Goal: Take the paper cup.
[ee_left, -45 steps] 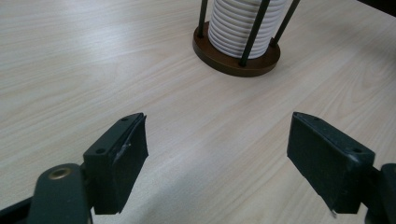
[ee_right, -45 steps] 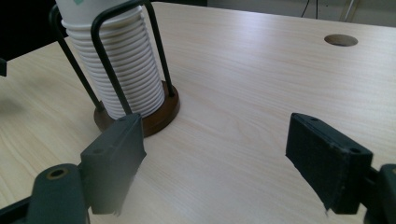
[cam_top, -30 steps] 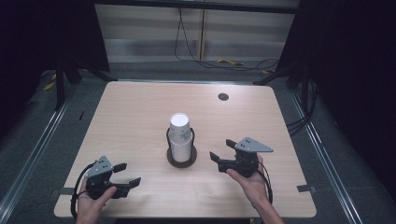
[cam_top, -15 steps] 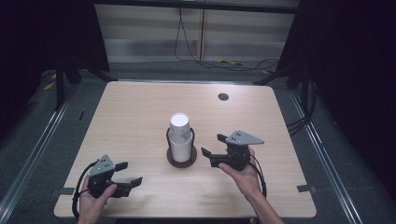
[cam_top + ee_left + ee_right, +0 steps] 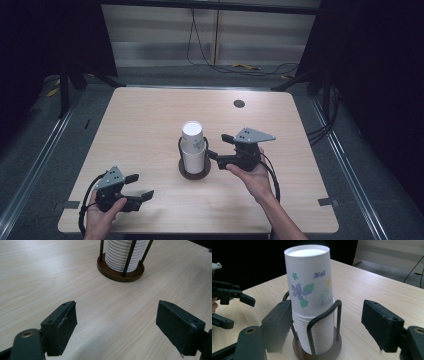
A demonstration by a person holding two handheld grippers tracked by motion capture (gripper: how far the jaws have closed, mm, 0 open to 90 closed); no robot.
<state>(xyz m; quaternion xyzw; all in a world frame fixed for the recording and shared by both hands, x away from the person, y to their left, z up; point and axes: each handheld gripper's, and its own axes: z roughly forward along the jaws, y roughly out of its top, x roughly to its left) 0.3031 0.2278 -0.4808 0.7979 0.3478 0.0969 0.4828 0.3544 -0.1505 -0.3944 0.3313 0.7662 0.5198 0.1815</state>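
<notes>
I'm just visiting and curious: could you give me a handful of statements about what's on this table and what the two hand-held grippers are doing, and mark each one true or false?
1. The stack of paper cups stands upside down in a wire holder on a round brown base. True.
2. The top cup bears a flower drawing. True.
3. The right hand-held gripper is clamped on the stack. False: its jaws have just been closing, but in the right gripper view they stand either side of the cups with a gap.
4. The left hand-held gripper holds a cup. False: its jaws are open with only bare table between them.
5. The stack lies toppled on its side. False: it stands upright.
</notes>
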